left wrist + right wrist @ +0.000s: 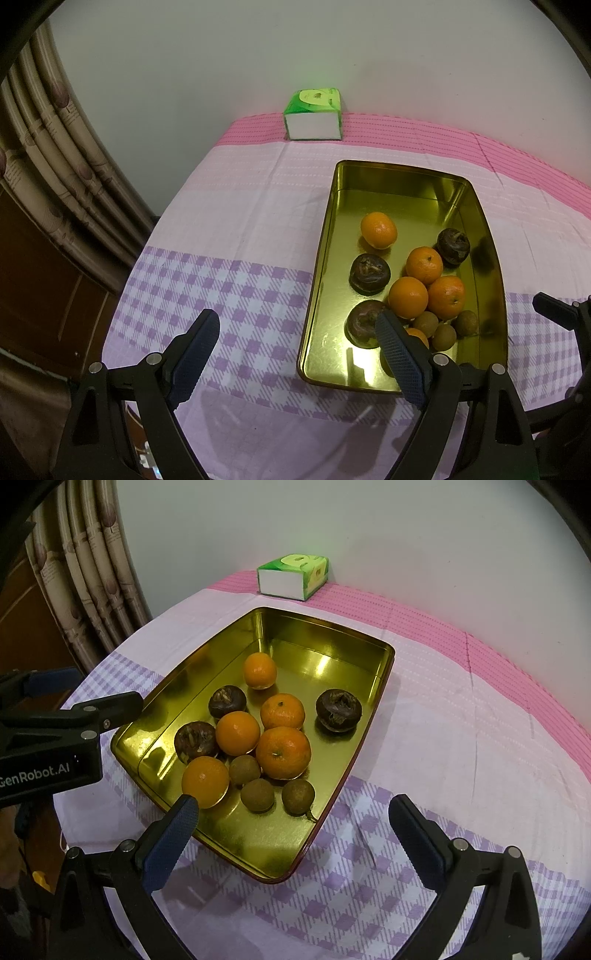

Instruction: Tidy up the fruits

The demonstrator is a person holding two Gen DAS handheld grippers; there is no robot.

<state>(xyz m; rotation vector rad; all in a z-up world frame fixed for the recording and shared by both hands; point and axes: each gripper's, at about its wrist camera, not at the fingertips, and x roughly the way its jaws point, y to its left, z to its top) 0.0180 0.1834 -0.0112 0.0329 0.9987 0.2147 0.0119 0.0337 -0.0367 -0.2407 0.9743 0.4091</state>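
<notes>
Nearby, tissue box (pixel 293 576) behind tray (pixel 207 657), curtain (pixel 92 572) leftward

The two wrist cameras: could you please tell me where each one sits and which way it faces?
Left wrist: sits on the left hand-held gripper, facing forward and down at the tray's left side; its own open fingers show.
Right wrist: sits on the right hand-held gripper, facing the tray from the near right; its own open fingers and the left hand-held gripper show.
Shared: tray, oranges, tissue box.
</notes>
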